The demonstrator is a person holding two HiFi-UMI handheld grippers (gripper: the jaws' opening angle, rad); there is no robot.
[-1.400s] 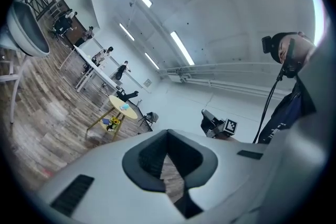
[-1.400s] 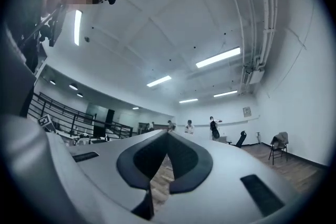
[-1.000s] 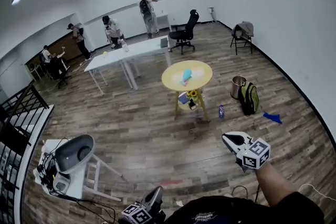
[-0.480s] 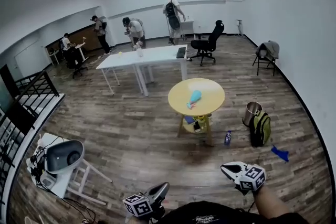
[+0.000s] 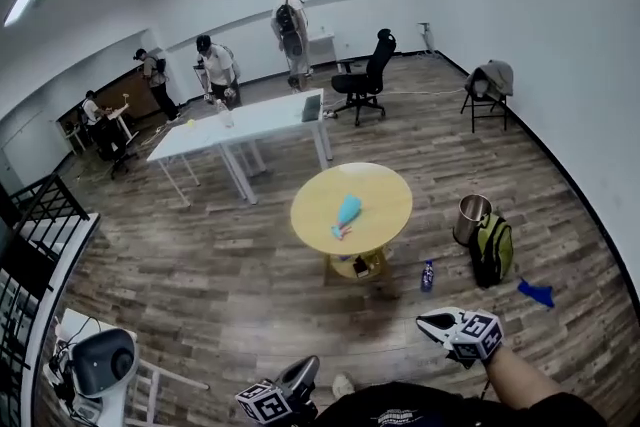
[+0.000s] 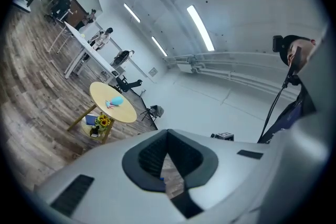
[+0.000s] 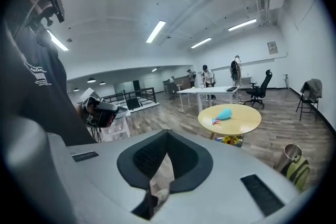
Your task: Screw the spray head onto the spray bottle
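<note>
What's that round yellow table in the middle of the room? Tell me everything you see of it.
The round table has a smooth, pale yellow top on splayed wooden legs, with a low shelf underneath holding yellow flowers. It stands upright on the wood plank floor. A turquoise bottle lies on its side near the top's middle.

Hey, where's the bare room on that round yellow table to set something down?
The table is bare right of the blue bottle, toward the metal bin, and along its far rim. Crowded: the floor by the bin, with a backpack and small bottle.
</note>
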